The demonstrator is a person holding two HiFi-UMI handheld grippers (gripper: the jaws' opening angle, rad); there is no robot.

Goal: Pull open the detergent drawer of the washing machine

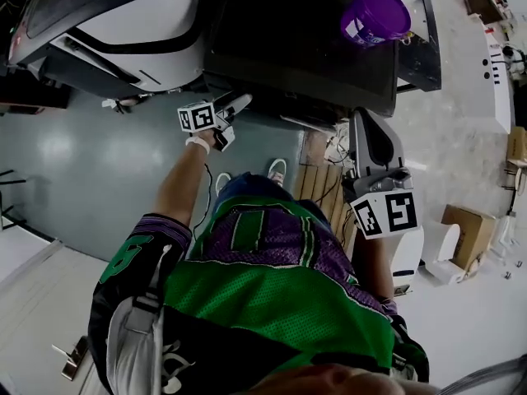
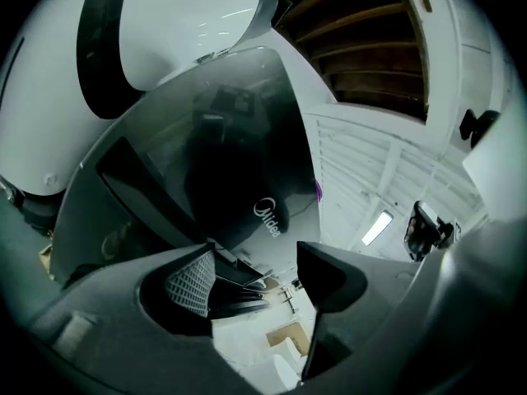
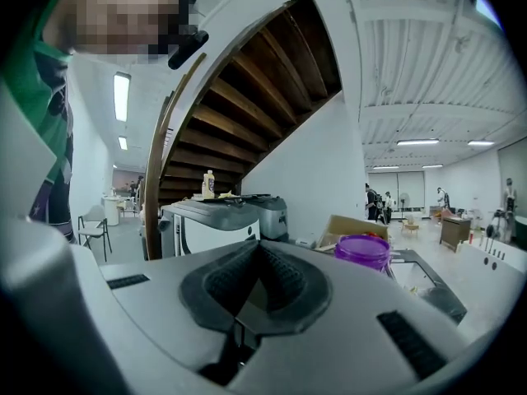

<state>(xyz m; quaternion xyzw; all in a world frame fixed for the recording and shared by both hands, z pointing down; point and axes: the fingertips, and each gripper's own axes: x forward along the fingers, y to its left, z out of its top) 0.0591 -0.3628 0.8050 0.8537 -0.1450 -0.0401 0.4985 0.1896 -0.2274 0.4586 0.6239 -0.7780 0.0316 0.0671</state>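
A purple tub (image 1: pixel 375 13) stands at the far corner of the washing machine's (image 1: pixel 296 56) dark top; its contents cannot be seen. A cardboard box (image 1: pixel 466 233) lies on the floor to the right, well apart. A wooden staircase (image 3: pixel 239 105) rises behind the machines. The left gripper (image 2: pixel 257 280) is close in front of the machine's glossy dark face, its 2 jaws apart with nothing between them. The right gripper (image 3: pixel 259 276) hangs beside the person, its 2 jaws pressed together and empty. The detergent drawer cannot be made out in any view, so which way it points cannot be told.
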